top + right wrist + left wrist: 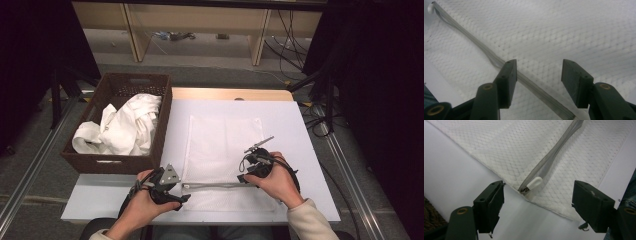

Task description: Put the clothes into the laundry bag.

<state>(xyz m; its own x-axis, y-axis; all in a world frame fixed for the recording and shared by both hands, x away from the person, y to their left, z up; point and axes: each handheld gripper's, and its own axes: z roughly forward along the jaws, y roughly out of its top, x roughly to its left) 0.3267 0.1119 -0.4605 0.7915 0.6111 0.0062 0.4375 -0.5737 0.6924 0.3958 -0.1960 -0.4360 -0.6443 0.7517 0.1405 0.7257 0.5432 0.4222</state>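
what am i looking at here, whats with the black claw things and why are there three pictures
A person sits at a white table, holding a tool in each hand: a hand-held gripper with two black jaws. The high view looks down from above; you see the left hand-held gripper and the right hand-held gripper. The other two pictures come from cameras riding on each tool, looking along its jaws. On the table lies a flat white mesh laundry bag with a grey zipper and a white zipper pull. Beside it stands a brown woven basket holding white cloth. Both tools are open; nothing is held.
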